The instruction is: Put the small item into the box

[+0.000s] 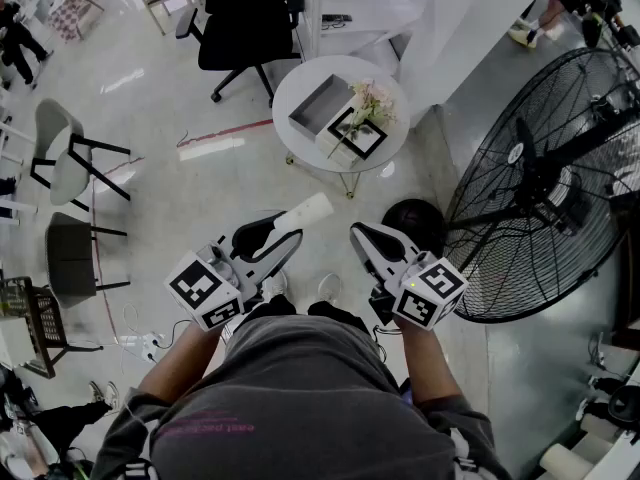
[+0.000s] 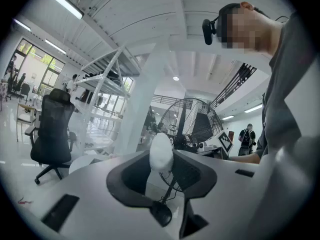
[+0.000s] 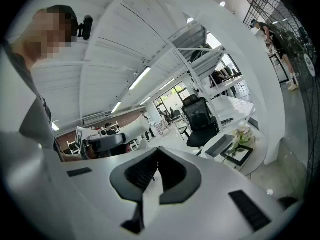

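Note:
A small white cylinder-shaped item (image 1: 306, 211) sticks out past the tips of my left gripper (image 1: 289, 228), which is shut on it. In the left gripper view the white item (image 2: 161, 153) stands upright between the dark pads. My right gripper (image 1: 359, 232) is held beside the left one, shut and empty, its jaw tips meeting in the right gripper view (image 3: 158, 152). An open grey box (image 1: 320, 103) lies on the round white table (image 1: 300, 80) ahead of both grippers, well apart from them. The grey box (image 3: 220, 145) also shows in the right gripper view.
A flower bunch (image 1: 370, 100) and a black picture frame (image 1: 358, 133) share the table. A large black floor fan (image 1: 545, 183) stands at the right. A black office chair (image 1: 245, 18) is behind the table, and other chairs (image 1: 70, 153) stand at the left.

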{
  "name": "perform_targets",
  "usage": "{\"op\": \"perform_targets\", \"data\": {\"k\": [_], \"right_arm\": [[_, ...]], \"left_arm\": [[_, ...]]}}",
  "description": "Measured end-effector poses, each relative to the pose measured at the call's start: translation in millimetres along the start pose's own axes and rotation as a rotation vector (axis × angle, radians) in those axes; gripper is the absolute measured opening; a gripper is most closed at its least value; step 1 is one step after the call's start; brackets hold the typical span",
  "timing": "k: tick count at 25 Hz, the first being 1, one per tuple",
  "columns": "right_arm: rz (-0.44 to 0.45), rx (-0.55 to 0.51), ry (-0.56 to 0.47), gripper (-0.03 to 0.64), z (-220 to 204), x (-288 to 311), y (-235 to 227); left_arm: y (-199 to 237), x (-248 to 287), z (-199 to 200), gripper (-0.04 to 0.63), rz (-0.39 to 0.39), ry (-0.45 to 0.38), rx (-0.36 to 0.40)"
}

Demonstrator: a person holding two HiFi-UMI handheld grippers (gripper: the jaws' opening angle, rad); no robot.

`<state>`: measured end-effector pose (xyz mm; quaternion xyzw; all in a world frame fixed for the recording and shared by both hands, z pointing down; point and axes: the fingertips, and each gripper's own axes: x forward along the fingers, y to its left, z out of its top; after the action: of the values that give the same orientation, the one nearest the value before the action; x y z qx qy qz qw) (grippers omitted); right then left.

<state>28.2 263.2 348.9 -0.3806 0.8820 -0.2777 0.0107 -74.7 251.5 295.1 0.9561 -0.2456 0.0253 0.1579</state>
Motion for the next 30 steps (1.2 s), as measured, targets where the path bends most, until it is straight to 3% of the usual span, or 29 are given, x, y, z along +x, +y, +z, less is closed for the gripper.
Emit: {"op": "perform_targets", "data": {"k": [30], "right_arm": [[0.031,-0.036,0.025,0.023,-2,-21,-17]], "left_arm": [[-23,21,-15,0.137,0.072,-0.012,-0.007]]}}
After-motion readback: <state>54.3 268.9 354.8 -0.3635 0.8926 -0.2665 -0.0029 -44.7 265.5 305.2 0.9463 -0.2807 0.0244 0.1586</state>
